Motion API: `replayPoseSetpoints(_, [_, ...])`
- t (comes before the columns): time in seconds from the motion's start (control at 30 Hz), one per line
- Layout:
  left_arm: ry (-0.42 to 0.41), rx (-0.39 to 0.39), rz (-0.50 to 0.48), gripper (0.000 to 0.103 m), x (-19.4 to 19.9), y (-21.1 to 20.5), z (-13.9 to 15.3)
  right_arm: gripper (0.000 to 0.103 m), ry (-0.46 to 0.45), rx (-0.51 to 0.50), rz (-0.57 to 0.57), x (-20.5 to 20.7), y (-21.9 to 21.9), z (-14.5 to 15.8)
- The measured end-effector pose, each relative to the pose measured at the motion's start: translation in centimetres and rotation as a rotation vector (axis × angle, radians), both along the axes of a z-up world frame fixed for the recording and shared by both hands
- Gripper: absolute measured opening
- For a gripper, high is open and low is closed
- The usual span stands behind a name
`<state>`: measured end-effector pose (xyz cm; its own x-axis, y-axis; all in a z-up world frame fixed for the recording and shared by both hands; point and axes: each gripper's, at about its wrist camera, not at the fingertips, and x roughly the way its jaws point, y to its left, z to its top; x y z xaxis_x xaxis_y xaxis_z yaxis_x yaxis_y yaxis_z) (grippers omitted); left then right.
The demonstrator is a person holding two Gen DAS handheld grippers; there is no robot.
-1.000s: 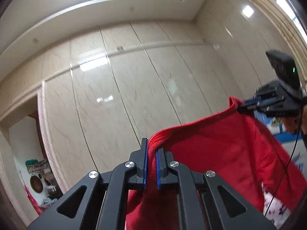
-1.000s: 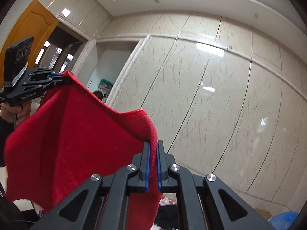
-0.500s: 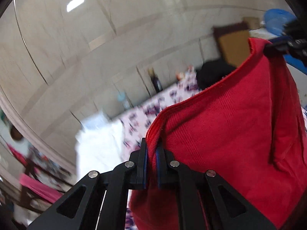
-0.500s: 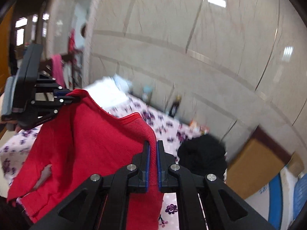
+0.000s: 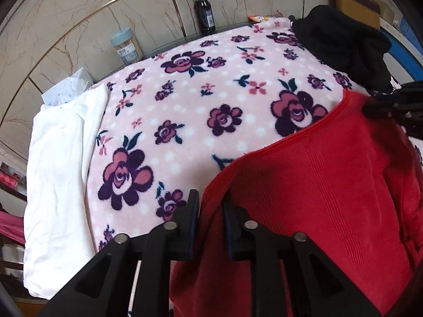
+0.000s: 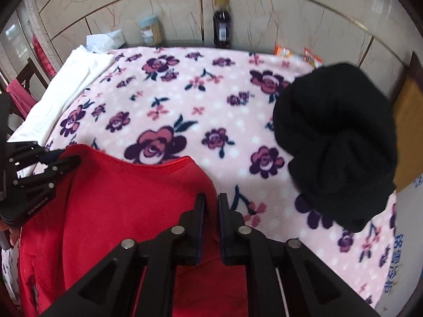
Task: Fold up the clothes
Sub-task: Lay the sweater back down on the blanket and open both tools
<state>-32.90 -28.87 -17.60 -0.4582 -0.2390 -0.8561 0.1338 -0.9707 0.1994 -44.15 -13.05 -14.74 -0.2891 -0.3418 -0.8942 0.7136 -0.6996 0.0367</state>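
Note:
A red knit garment (image 5: 330,185) lies spread on the pink floral blanket (image 5: 211,92), its top hem running between my two grippers. My left gripper (image 5: 210,198) points down at the hem's left corner. Its jaws are opening, and the red cloth sits loosely between them. My right gripper (image 6: 212,198) is at the other corner of the red garment (image 6: 119,198). Its jaws are also opening, with cloth in the narrow gap. Each wrist view shows the other gripper at the far corner: the right gripper (image 5: 391,111) and the left gripper (image 6: 60,161).
A black garment (image 6: 335,145) is heaped at the blanket's right. A white garment (image 5: 58,158) lies folded along the left edge. A dark bottle (image 6: 222,23), a lidded jar (image 6: 150,31) and snack packets stand against the tiled wall. A cardboard box (image 6: 407,132) is at the far right.
Both grippers swung from facing the wall down to the table, bringing the red garment from hanging in the air onto the blanket. Both pairs of jaws have parted from shut.

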Motion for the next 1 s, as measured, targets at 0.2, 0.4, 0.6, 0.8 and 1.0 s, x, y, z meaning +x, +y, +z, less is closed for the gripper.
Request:
replayPoseSetpoints(0.2, [0.093, -0.051, 0.018, 0.063, 2.9, -0.8, 2.5, 0.055, -0.040, -0.190, -0.025, -0.1, 2.8, 0.6])
replayPoseSetpoints(0.4, [0.155, -0.045, 0.082, 0.069, 8.7, -2.1, 5.4, 0.074, -0.064, -0.386, -0.043, 1.7, 7.4, 3.7])
replayPoseSetpoints(0.6, [0.112, 0.025, 0.114, 0.077, 17.1, -2.2, 5.4, 0.078, -0.082, -0.380, -0.102, 5.0, 13.0, 4.1])
replayPoseSetpoints(0.8, [0.026, 0.094, 0.075, 0.077, 24.4, 0.2, 2.3, 0.078, -0.123, -0.266, -0.124, 11.1, 18.9, 0.7])
replayPoseSetpoints(1.0, [0.018, 0.178, 0.074, 0.077, 30.2, 2.6, 1.6, 0.078, -0.084, -0.246, -0.127, 16.9, 23.9, 0.2])
